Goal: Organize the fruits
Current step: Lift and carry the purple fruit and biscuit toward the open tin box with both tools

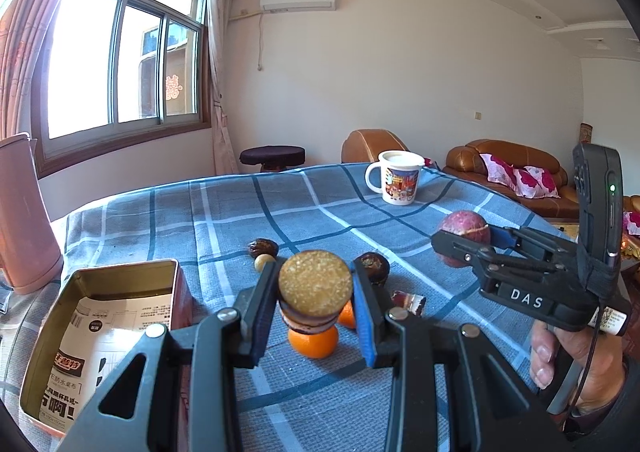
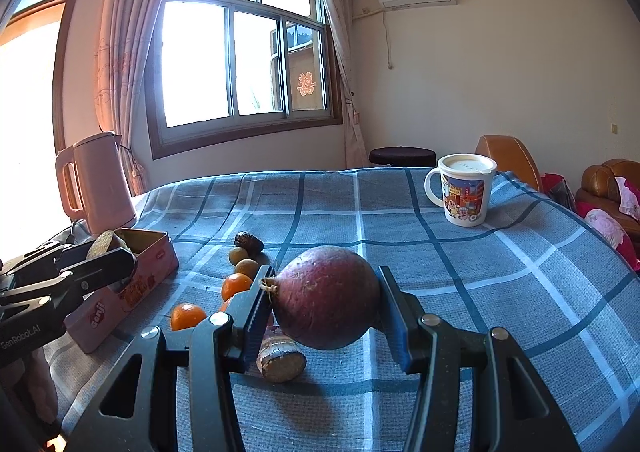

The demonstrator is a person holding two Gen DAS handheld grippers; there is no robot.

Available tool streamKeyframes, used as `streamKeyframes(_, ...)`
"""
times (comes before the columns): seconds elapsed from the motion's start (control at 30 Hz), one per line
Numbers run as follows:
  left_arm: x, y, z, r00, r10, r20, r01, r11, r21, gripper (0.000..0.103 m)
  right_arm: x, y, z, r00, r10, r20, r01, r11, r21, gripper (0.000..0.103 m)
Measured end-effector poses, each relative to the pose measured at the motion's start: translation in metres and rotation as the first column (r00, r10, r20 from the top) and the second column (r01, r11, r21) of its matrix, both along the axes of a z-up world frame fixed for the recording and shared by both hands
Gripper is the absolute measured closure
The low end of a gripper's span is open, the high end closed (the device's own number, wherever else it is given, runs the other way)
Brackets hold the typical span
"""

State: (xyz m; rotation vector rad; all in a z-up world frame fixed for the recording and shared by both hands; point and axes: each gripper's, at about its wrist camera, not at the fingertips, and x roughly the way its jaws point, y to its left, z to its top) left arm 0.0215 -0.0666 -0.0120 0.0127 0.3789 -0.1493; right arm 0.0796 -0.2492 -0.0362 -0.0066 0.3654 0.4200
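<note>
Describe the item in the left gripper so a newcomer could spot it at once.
Start at the blue checked tablecloth, beside the open tin. The left gripper is shut on a short brown cylinder above the oranges. Its flat, grainy cut face sets it apart from the round fruits.

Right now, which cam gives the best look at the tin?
Left wrist. It looks down into the open tin, showing the rim, walls and printed paper inside. Right wrist shows only the pink outer side and a corner of the tin, with the left gripper partly covering it.
</note>
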Motion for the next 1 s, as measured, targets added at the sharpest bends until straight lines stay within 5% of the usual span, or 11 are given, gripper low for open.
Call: streamKeyframes(1.0, -0.004, 0.069, 0.002, 0.987, 0.158, -0.029, -0.159, 0.987, -0.015, 0.066, -0.009, 0.093, 0.046, 0.974, 0.217, 0.066, -0.212, 0.975, -0.074, 0.051)
